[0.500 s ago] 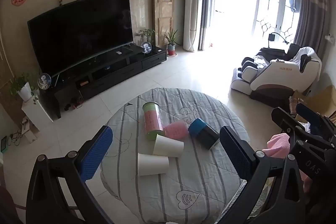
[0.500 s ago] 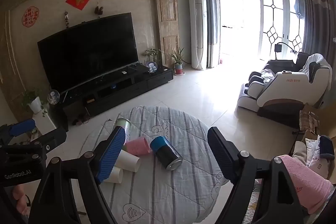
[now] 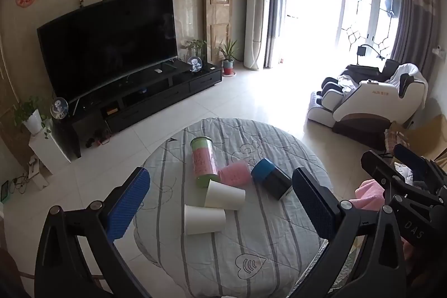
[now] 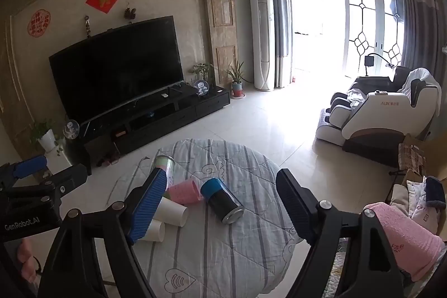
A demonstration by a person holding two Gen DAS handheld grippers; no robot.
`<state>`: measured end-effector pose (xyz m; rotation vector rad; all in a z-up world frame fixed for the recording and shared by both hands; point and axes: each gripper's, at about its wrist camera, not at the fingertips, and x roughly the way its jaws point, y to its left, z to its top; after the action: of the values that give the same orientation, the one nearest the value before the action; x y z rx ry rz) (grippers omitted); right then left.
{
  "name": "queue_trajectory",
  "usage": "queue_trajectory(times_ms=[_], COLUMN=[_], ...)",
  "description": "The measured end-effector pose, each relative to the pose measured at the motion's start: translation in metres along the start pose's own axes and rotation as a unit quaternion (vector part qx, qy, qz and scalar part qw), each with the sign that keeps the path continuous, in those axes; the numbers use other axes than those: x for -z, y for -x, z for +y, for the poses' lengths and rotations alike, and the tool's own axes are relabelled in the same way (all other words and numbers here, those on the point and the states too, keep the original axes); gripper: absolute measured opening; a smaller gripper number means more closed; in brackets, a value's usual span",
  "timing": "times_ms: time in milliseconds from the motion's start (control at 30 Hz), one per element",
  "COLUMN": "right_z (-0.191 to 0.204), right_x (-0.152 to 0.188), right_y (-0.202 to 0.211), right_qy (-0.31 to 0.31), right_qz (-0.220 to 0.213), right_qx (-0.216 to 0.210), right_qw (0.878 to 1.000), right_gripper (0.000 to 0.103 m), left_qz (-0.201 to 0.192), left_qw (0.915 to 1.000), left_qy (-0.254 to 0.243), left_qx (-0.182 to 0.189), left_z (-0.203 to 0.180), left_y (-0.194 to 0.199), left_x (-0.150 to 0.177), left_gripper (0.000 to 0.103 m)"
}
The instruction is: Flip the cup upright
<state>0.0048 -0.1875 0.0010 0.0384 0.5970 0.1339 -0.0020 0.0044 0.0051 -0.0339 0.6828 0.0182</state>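
Several cups lie on their sides on a round table with a grey striped cloth (image 3: pixel 251 256). A tall green and pink cup (image 3: pixel 202 161), a pink cup (image 3: pixel 234 174), a blue and black cup (image 3: pixel 269 180) and two white paper cups (image 3: pixel 225 196) (image 3: pixel 204 219) lie close together. My left gripper (image 3: pixel 220 203) is open and empty, above the table's near side. My right gripper (image 4: pixel 220 203) is open and empty, and the blue and black cup (image 4: pixel 222 198) shows between its fingers. The pink cup (image 4: pixel 184 190) lies left of it.
A TV on a black stand (image 3: pixel 111 46) is at the far wall. A massage chair (image 3: pixel 368 99) stands at the right. A pink towel (image 4: pixel 405 236) lies at the right near the table. Tiled floor surrounds the table.
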Motion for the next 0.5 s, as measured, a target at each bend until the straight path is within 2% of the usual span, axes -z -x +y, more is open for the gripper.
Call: queue_trajectory(times_ms=[500], right_z=[0.0021], right_x=[-0.0043], right_y=[0.0021], right_qy=[0.004], right_qz=[-0.004], right_qx=[0.002], right_qw=[1.000], right_gripper=[0.082], left_qz=[-0.005], left_qw=[0.9999], left_qy=[-0.010], left_qx=[0.004], left_z=[-0.0047], left_y=[-0.0013], left_x=[-0.0047], left_gripper=[0.103])
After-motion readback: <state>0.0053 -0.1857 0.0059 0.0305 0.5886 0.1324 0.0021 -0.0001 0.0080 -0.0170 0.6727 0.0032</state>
